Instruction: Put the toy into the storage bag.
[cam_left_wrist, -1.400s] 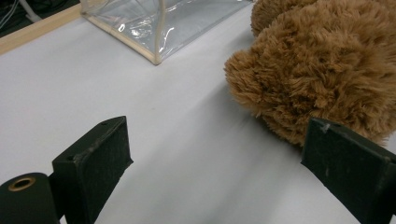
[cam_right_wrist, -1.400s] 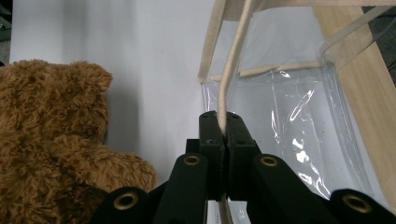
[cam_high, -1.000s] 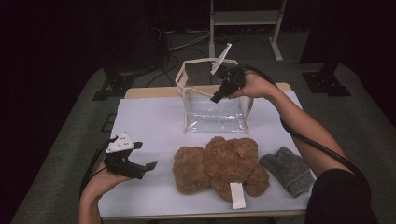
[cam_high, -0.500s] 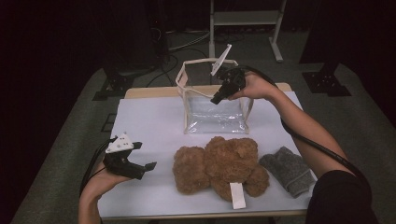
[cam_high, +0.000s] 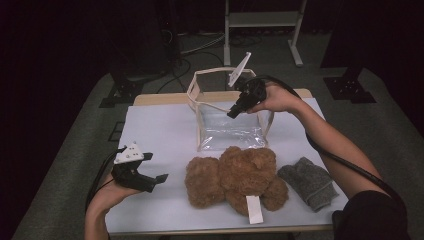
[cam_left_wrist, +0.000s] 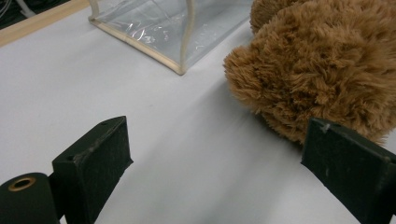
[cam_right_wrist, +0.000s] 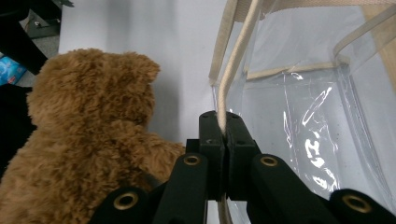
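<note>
Standing upright at the far middle of the white table (cam_high: 160, 135), a clear plastic bag (cam_high: 227, 131) with beige trim is seen with its mouth open upward. Its beige rim (cam_right_wrist: 233, 70) is pinched between the jaws of the right gripper (cam_high: 234, 113), which are closed tightly on it, as the right gripper view makes plain; the strip runs up and away from the pressed pads. The gripper is held above the bag's near right side by the person's right hand (cam_high: 277, 99), with the forearm stretched across the table's right part.

Just in front of the bag, a brown teddy bear (cam_high: 235, 175) is laid on the table, touching or nearly touching the bag's lower edge, and a white tag (cam_high: 253, 209) lies on the table at its near side. To the bear's right, just beside it, a grey knitted sock (cam_high: 310, 182) is laid flat.

At the near left, well apart from the bag, the left gripper (cam_high: 157, 181) is held low over the table with its jaws spread wide and nothing between them; the bear's fur is seen just beyond one jaw in the left gripper view.
</note>
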